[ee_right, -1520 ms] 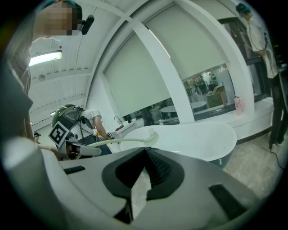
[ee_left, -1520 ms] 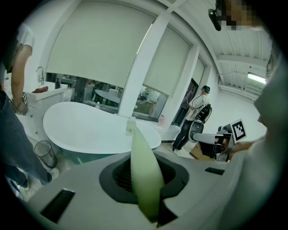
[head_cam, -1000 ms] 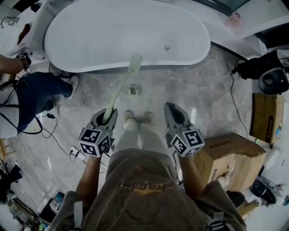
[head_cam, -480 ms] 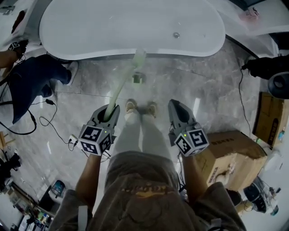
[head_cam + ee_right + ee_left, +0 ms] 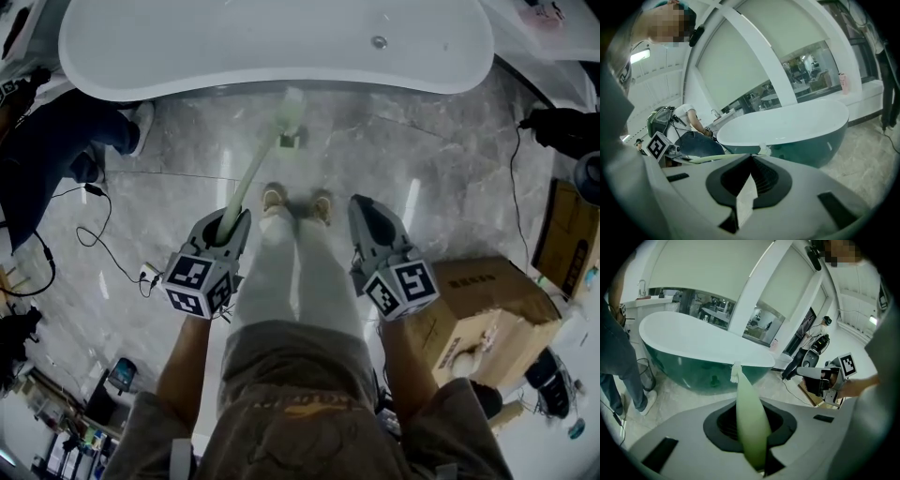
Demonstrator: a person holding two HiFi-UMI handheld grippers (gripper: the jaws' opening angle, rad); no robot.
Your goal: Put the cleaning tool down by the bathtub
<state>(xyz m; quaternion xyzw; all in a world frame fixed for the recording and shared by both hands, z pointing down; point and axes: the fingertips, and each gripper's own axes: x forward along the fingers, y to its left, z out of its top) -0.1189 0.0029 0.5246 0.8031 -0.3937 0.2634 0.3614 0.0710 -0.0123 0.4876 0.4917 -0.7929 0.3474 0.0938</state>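
Observation:
The cleaning tool is a long pale green brush [image 5: 251, 173]. Its handle runs from my left gripper [image 5: 225, 225] up to a whitish head [image 5: 292, 109] over the floor just in front of the white bathtub [image 5: 272, 47]. In the left gripper view the handle [image 5: 750, 423] fills the slot of the left gripper [image 5: 752, 446], which is shut on it, and the brush head [image 5: 735, 372] points at the tub's dark green side [image 5: 693, 376]. My right gripper [image 5: 367, 214] hovers right of my legs, shut and holding nothing. The right gripper view shows that gripper [image 5: 745, 201] facing the tub [image 5: 787, 124].
A person in jeans [image 5: 52, 141] stands at the tub's left end. Cables [image 5: 89, 234] trail over the marble floor at left. A floor drain [image 5: 291, 141] lies under the brush head. A cardboard box [image 5: 487, 314] sits at right, with black equipment [image 5: 562, 127] beyond it.
The brush head has come off the tub's rim and now hangs over the floor in front of it. The tub has slid up the head view. Both grippers keep their hold.

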